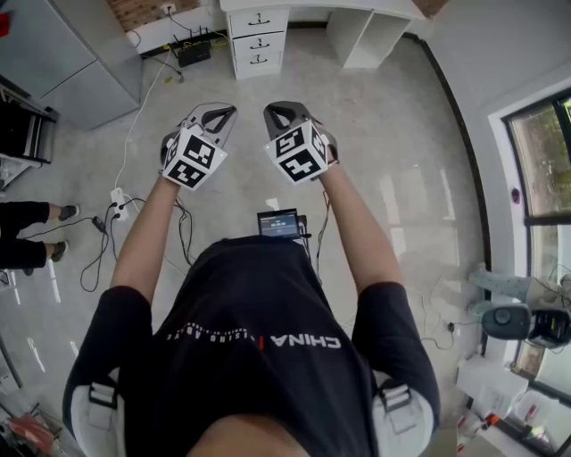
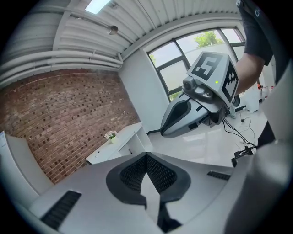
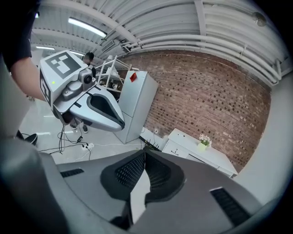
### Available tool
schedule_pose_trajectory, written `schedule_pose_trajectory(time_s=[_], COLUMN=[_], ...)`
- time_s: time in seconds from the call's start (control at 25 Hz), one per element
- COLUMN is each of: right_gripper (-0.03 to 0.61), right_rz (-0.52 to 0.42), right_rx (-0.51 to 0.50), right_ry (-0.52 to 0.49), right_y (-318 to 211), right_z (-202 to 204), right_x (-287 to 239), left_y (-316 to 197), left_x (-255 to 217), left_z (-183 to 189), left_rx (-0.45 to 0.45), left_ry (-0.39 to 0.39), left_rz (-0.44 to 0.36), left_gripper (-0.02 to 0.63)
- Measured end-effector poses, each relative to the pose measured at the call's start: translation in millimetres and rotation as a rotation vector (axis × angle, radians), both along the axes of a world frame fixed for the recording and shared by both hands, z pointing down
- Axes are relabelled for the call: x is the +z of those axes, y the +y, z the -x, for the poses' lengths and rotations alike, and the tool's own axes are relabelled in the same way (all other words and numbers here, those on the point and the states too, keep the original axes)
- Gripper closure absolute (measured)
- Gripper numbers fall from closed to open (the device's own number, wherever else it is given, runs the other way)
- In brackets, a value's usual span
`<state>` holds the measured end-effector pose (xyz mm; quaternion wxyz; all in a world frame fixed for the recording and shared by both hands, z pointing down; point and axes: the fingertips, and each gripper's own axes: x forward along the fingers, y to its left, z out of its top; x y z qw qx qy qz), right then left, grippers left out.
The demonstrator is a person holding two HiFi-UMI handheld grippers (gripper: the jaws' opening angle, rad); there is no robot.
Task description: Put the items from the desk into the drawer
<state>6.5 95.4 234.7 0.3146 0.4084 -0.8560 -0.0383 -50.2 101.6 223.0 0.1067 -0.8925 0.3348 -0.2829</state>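
Two grippers were held up side by side over the pale floor [image 1: 393,178], well apart from the white desk [image 1: 357,7] at the far wall. The left gripper [image 1: 223,114] was closed, its ribbed pads [image 2: 137,171] pressed together at the tips with nothing caught between them. The right gripper [image 1: 275,112] was likewise closed and empty. The drawers [image 1: 259,40] under the desk were all pushed in. A small potted plant [image 3: 203,141] was seen on the desk top. A power strip [image 1: 119,198] and loose cables [image 1: 183,234] were spread over the floor on the left.
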Motion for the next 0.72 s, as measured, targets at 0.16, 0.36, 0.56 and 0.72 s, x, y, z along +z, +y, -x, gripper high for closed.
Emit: schedule_pose_trajectory(time_s=[0.16,0.36,0.56,0.72], right_gripper=[0.563,0.563,0.563,0.563], right_rz=[-0.009,-0.011,-0.006,-0.005], right_rx=[-0.003,0.006,0.003,0.0], right_ry=[0.012,0.01,0.01,0.014], right_y=[2.1,2.0,2.1,3.1], right_z=[-0.6,-2.4,-2.2,-1.3], right_x=[-0.5,0.4,2.2,2.7], left_y=[1.4,0.2,-0.2,0.3], left_x=[-0.4,-0.8,2.2,3.5], left_z=[0.5,4.7,8.9,10.1], left_rx=[-0.006,-0.024,-0.034,-0.036], left_ry=[0.0,0.02,0.005,-0.002], left_rz=[0.0,0.011,0.014,0.013], left_gripper=[0.601,0.601,0.601,0.601])
